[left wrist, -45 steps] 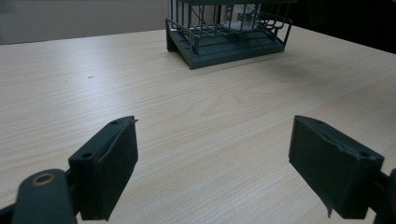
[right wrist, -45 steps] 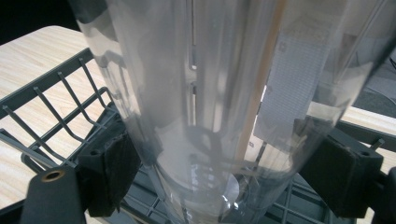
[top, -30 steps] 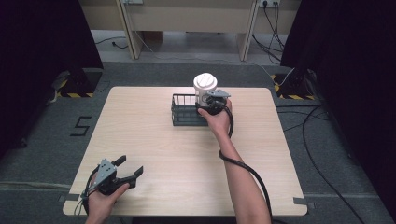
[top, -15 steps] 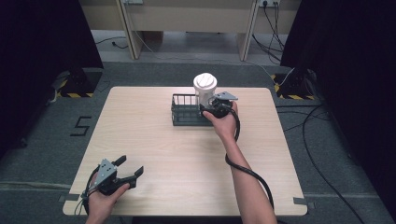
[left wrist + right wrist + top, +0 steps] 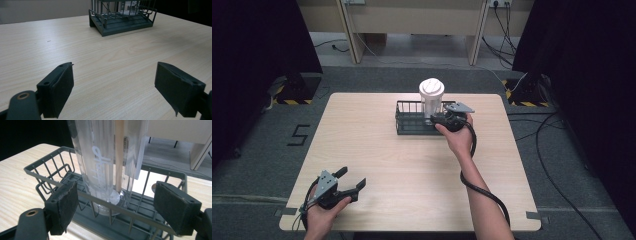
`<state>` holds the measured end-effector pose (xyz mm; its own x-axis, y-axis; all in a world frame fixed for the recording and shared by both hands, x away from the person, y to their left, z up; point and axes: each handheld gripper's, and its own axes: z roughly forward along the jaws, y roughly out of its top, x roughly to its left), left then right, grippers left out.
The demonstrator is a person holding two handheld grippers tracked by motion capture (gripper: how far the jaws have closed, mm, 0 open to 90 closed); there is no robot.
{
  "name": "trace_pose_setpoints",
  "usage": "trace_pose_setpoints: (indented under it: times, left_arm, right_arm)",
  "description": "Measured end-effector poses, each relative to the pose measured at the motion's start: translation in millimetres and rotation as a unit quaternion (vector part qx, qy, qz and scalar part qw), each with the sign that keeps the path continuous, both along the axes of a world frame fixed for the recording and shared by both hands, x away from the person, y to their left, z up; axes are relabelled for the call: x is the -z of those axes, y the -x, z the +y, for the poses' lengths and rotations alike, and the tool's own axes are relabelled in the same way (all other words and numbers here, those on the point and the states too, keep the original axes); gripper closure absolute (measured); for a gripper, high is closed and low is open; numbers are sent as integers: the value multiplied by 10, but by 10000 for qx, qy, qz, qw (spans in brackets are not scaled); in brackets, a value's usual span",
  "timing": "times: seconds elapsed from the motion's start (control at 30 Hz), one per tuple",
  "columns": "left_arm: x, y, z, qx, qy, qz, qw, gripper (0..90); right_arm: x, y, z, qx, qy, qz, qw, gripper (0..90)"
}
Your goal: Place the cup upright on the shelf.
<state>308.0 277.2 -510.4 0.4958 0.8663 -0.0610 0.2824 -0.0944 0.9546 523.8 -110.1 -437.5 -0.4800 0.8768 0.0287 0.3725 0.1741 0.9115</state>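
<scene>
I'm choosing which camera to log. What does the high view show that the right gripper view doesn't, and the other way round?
High view: the whole table, the left tool open near its front edge, and a white lid. Right gripper view: a wooden stick inside the clear cup and white print on its wall. Both: that cup standing in the wire rack, right tool open at it.

clear tumbler (image 5: pixel 105 157) with white print, dark grey wire basket (image 5: pixel 50 170), pale wood table (image 5: pixel 377 150)

Pale wooden table (image 5: pixel 412 165), dark wire rack (image 5: pixel 408 120) near its far edge.
</scene>
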Motion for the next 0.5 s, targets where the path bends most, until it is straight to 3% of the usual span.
trace_pose_setpoints:
  times: [0.5]
  left_arm:
    - [3, 2, -2, -13, 2, 7, 10000, 151]
  right_arm:
    - [-38, 244, -136, -74, 113, -80, 9999, 248]
